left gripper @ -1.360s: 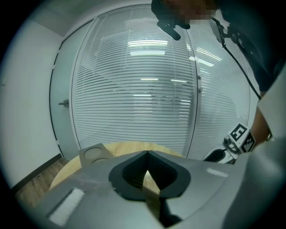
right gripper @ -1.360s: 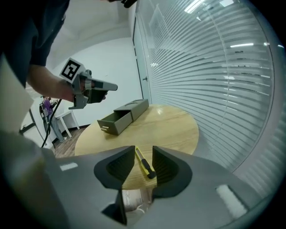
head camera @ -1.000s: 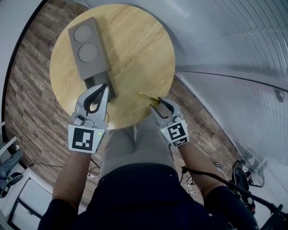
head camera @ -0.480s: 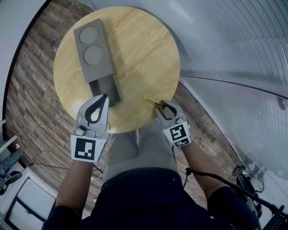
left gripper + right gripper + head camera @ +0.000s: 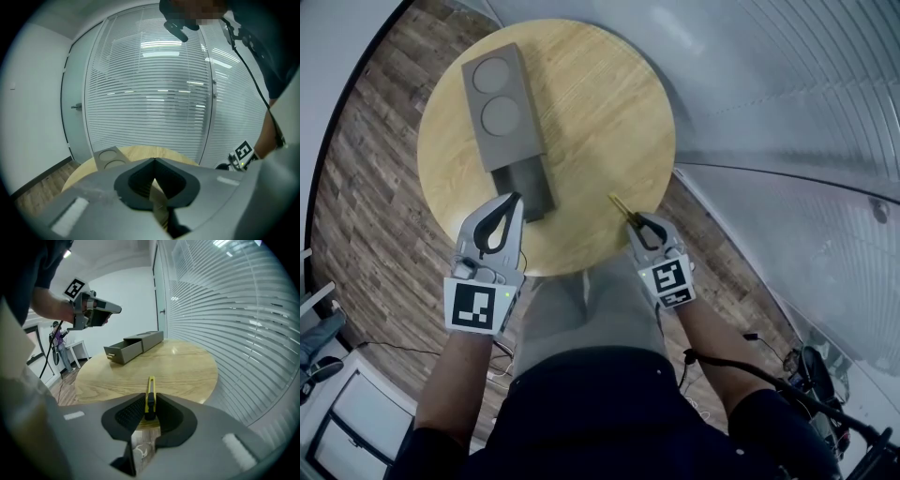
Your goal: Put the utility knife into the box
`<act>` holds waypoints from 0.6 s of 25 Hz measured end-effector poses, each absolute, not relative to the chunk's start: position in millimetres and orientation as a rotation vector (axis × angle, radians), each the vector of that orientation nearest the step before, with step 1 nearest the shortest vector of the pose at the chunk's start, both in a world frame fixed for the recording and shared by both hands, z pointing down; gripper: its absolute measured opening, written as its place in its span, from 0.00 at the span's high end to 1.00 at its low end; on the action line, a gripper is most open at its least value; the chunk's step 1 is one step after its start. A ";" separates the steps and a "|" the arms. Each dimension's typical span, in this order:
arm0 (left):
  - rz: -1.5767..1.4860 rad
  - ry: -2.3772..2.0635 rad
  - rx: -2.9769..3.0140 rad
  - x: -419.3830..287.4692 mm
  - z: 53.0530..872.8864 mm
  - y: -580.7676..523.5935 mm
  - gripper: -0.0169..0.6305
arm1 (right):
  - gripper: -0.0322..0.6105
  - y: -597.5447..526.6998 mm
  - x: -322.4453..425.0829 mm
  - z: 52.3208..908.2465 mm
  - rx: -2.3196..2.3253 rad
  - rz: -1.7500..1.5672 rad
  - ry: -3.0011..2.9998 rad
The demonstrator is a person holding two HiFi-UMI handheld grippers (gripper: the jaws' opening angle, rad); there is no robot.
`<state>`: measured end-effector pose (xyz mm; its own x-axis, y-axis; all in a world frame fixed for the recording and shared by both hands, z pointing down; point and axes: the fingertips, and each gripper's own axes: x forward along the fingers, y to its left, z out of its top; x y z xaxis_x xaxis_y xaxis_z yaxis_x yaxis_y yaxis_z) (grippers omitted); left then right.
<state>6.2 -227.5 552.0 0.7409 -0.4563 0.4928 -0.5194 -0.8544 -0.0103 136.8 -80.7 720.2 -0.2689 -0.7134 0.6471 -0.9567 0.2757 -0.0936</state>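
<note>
Slim yellow plastic utility knife [image 5: 622, 208] with black slider lay at the near right edge of the round wooden bench [image 5: 591, 112], well apart from the long grey box [image 5: 506, 103] and its open drawer [image 5: 528, 187] toward the left edge. I judged it light, stiff and a bit slick, best pinched across the flat handle sides. Right tongs [image 5: 637, 222] were closing on its rear end, pads touching both sides, while left tongs [image 5: 513, 197] were clenched on nothing near the drawer.

Rear of utility knife [image 5: 151, 387], hidden by closing right gripper [image 5: 150, 395] fingers [image 5: 130, 411].
</note>
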 end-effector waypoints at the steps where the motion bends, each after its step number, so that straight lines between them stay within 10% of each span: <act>1: 0.747 -0.789 2.812 4.9 551.4 -227.5 0.96 | 0.83 -80.6 137.7 717.4 1.505 0.663 -2.066; 15: 0.591 -0.867 2.859 -27.9 492.9 -230.5 0.96 | 0.84 -98.9 128.6 635.1 1.592 0.587 -2.109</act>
<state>-27.9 -230.5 492.9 0.7632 -0.5146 0.3908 -0.5519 -0.8337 -0.0199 128.6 -98.9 635.1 -0.2470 -0.7825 0.5715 -0.9653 0.2503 -0.0744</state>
